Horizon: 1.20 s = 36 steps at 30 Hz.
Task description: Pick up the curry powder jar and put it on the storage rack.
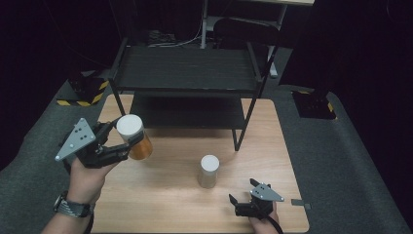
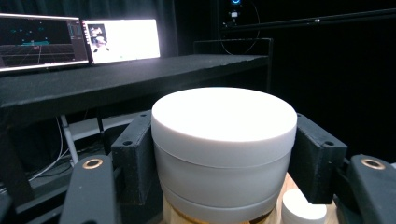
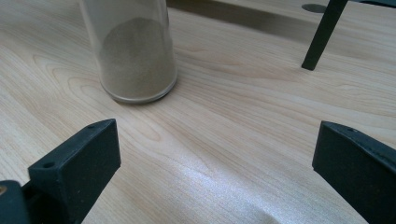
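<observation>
Fingers [image 2: 135, 158] of left gripper [image 1: 109, 148] clenched on amber jar [image 1: 139, 144], pads pinching just under its white lid [image 2: 224, 123]; jar held clear of bench [image 1: 160, 204], near black rack [image 1: 187, 73]. Right gripper [image 1: 243, 204] released, resting low on bench, nothing between its pads.

Handling, largest to smallest:
- Jar body: stiff, smooth, likely slippery; probably light to moderate weight.
- Lid: wide, rigid; grip below rim guards against sliding out.
- Second jar [image 3: 135, 56]: upright mid-bench, part-filled with tan powder; best taken at mid-wall.

Left gripper [image 1: 116, 145] jaws clamp orange jar [image 1: 134, 137] — lifted.
</observation>
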Tool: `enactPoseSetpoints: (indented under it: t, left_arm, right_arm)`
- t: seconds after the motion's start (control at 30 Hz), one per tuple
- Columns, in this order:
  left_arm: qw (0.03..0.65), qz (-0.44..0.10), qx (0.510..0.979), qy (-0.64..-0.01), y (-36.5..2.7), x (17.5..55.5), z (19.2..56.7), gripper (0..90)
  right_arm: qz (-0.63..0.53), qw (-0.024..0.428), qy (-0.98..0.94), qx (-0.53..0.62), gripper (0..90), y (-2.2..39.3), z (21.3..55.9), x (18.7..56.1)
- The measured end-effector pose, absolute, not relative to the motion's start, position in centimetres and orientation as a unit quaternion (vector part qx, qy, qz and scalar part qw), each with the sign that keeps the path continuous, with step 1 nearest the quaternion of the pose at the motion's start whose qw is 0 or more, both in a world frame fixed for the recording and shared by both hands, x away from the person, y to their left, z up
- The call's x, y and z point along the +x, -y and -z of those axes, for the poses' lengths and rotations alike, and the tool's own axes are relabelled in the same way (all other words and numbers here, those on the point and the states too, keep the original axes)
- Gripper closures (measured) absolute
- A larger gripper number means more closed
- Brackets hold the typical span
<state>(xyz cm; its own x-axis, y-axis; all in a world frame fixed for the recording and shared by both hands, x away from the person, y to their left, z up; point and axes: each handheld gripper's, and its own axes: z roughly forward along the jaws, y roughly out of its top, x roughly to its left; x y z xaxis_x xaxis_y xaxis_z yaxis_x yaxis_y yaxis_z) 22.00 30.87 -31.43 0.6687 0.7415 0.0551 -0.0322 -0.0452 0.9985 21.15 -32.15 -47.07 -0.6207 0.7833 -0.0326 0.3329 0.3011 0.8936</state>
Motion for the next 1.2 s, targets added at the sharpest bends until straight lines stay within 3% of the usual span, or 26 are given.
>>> enactPoseSetpoints:
  t: [1.2]
  left_arm:
    - [0.639, -0.33, 0.643, -0.265, -27.3, 27.2, 22.9, 33.6]
  right_arm:
    - [-0.471, 0.237, -0.768, 0.362, 0.4, 32.4, 47.1, 21.2]
